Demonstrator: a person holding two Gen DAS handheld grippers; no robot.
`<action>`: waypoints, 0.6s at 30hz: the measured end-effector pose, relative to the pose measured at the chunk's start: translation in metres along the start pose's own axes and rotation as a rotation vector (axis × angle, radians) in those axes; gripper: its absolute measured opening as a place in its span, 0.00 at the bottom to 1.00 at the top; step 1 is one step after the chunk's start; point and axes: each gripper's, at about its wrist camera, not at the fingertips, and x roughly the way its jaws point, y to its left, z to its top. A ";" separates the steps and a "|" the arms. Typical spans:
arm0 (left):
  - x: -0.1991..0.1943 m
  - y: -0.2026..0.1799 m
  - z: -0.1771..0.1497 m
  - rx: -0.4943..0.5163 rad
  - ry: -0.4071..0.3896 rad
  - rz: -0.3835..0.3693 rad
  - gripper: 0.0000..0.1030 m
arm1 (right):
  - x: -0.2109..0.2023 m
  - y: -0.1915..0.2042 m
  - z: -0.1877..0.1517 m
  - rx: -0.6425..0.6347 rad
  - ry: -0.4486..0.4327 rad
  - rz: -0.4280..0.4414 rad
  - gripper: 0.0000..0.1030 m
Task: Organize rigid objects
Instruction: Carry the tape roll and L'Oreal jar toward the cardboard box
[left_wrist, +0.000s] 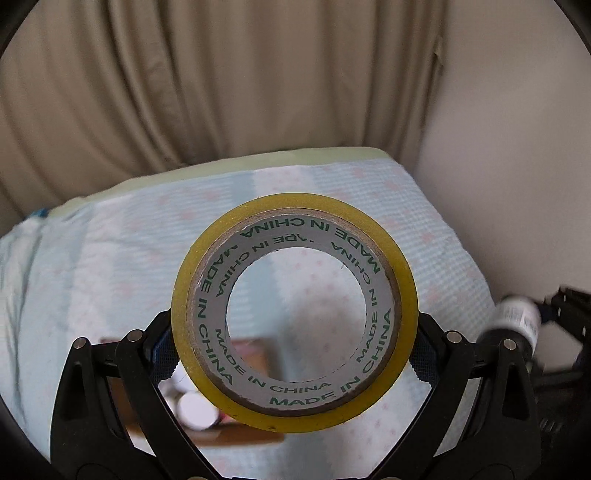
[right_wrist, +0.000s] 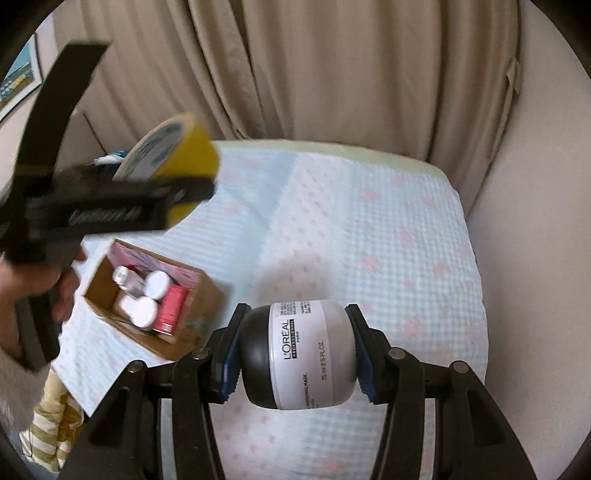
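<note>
A yellow tape roll (left_wrist: 404, 280) with a grey "MADE IN CHINA" core hangs above the bed, with my left gripper (left_wrist: 291, 354) shut on its sides. The right wrist view shows the same tape roll (right_wrist: 184, 155) in the left gripper (right_wrist: 122, 206), blurred, at upper left. My right gripper (right_wrist: 295, 354) is shut on a round black and grey L'Oréal jar (right_wrist: 299, 354), pads on its two ends. That jar (left_wrist: 517, 317) also shows blurred at the right edge of the left wrist view. An open cardboard box (right_wrist: 207, 295) lies on the bed below and left of the jar.
The box holds white-capped containers (right_wrist: 157, 282) and a red can (right_wrist: 171, 308). The bed cover (right_wrist: 369, 229) is pale blue with pink marks. Beige curtains (right_wrist: 332, 74) hang behind, with a wall (right_wrist: 535, 221) on the right. A person's hand (right_wrist: 64, 291) grips the left tool; striped cloth (right_wrist: 51, 432) lies at lower left.
</note>
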 end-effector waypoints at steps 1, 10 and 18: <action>-0.010 0.012 -0.006 -0.012 0.002 0.013 0.94 | -0.004 0.009 0.004 -0.003 -0.005 0.006 0.46; -0.056 0.122 -0.064 -0.075 0.033 0.067 0.94 | -0.003 0.096 0.026 0.044 -0.002 0.074 0.46; -0.043 0.209 -0.104 -0.050 0.104 0.021 0.94 | 0.041 0.171 0.022 0.184 0.061 0.067 0.46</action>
